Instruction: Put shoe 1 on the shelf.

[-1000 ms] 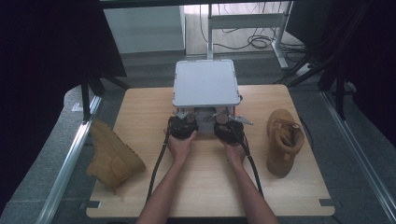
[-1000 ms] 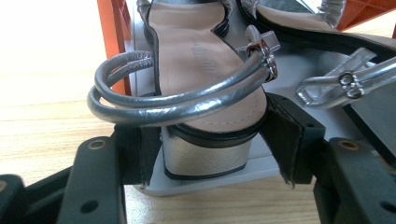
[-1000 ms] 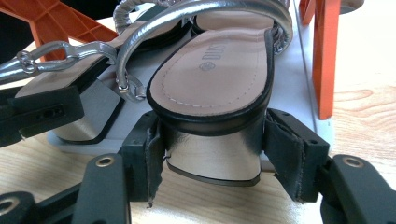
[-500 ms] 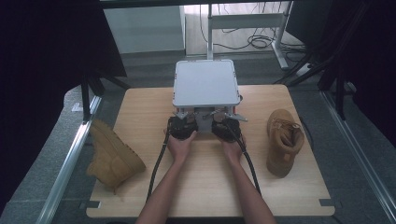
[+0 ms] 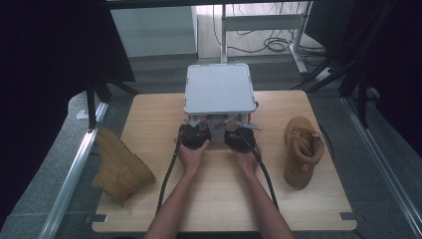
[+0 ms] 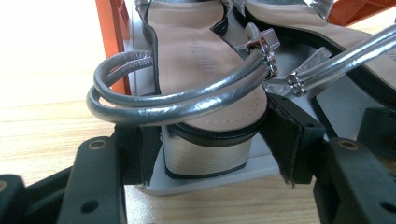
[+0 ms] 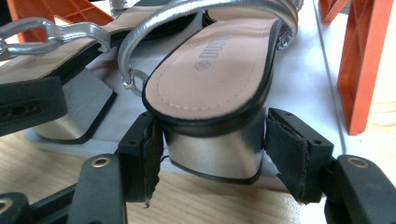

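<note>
Two silver block-heeled sandals stand on the lower grey shelf of a small stand with a white top (image 5: pixel 217 89). In the left gripper view, my left gripper (image 6: pixel 212 149) straddles the heel (image 6: pixel 205 161) of one sandal (image 6: pixel 201 56). Its pads (image 6: pixel 140 154) sit close beside the heel without pressing it. In the right gripper view, my right gripper (image 7: pixel 212 154) brackets the other sandal's heel (image 7: pixel 212 156). Its jaws have just been opening, and a thin gap shows at each pad (image 7: pixel 285 149). From above, the left gripper (image 5: pixel 195 130) and right gripper (image 5: pixel 238 130) sit side by side at the stand's front.
Orange uprights (image 7: pixel 362 60) flank the shelf. A tan boot (image 5: pixel 119 167) lies over the wooden table's (image 5: pixel 219 199) left edge, and its mate (image 5: pixel 301 152) stands at the right. Cables trail back along both forearms. Metal rails run along both sides of the table.
The right hand has shifted a touch to the left. The left hand, the stand and both boots have kept still.
</note>
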`<state>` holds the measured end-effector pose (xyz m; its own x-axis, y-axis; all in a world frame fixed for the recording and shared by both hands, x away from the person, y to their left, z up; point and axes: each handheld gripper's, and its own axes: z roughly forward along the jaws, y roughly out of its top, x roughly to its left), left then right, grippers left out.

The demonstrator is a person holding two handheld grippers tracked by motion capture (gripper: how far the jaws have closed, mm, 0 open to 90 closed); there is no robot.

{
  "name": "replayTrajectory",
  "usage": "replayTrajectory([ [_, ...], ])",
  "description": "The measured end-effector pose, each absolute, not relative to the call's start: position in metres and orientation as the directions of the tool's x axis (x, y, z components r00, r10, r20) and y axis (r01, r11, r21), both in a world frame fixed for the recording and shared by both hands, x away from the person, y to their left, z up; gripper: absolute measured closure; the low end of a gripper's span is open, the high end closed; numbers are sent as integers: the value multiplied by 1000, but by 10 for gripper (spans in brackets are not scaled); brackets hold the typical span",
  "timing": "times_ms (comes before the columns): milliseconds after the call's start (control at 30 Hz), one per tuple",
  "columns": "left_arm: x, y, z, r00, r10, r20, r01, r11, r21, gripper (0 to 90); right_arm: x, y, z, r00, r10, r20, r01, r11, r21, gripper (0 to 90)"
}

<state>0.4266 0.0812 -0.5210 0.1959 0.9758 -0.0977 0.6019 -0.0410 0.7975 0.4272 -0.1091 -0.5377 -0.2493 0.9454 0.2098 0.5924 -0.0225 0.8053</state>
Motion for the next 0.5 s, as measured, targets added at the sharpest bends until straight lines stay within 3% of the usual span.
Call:
replayTrajectory([
  [200, 427, 81, -521, 196, 976, -98, 601, -40, 798, 391, 421, -112, -533, -281, 939, 200, 582, 1, 813, 371],
  [500, 427, 80, -520, 190, 976, -110, 604, -28, 796, 388, 410, -119, -529, -306, 930, 203, 574, 10, 819, 462],
])
